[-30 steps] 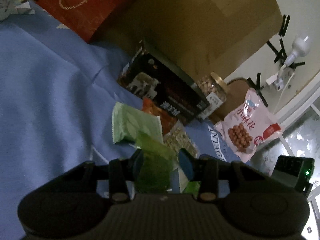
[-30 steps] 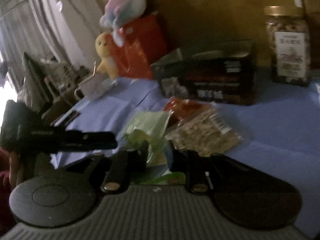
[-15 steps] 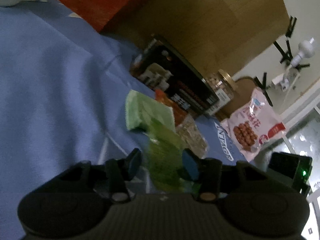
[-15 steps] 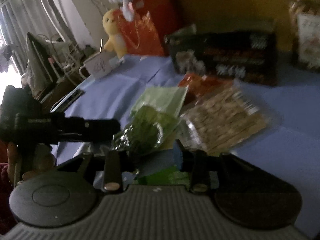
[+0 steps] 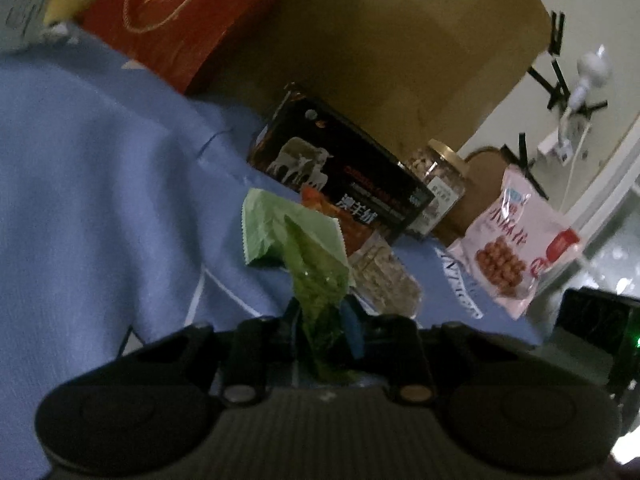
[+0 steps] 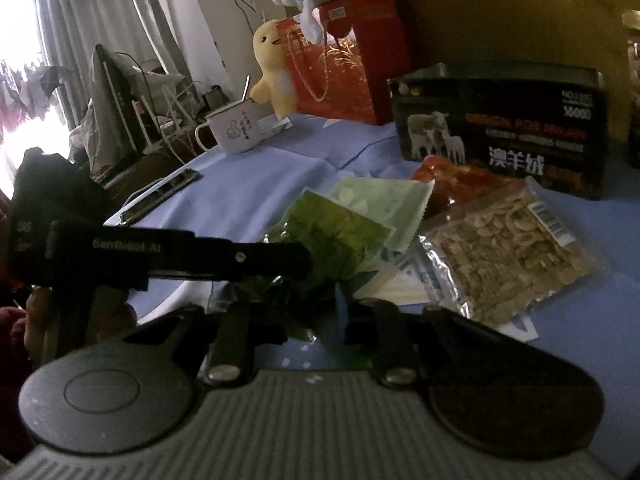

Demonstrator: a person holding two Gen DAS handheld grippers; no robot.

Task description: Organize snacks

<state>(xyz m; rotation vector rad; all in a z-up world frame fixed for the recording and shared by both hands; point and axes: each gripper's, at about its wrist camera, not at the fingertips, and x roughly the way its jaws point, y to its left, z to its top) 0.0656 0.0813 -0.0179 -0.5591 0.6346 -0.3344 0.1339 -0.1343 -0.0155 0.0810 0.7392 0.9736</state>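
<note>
The crinkled translucent green snack packet (image 5: 318,292) ran lengthwise up-frame between the closing left claw (image 5: 320,320), pinched there; the right claw (image 6: 312,312), low in its frame, closed on the packet's other end.

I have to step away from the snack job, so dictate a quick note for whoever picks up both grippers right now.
Left gripper: jaws closing, pinching the dark green packet.
Right gripper: jaws closing around the same packet's near edge; whether it is gripped is unclear.
Snacks: light green packet, orange packet and seed pack overlap in a loose pile on the blue cloth in front of the black box. The jar and pink bag are off to its side.
Done: nothing visibly sorted.
Left: place the green packet, then sort the pile.
</note>
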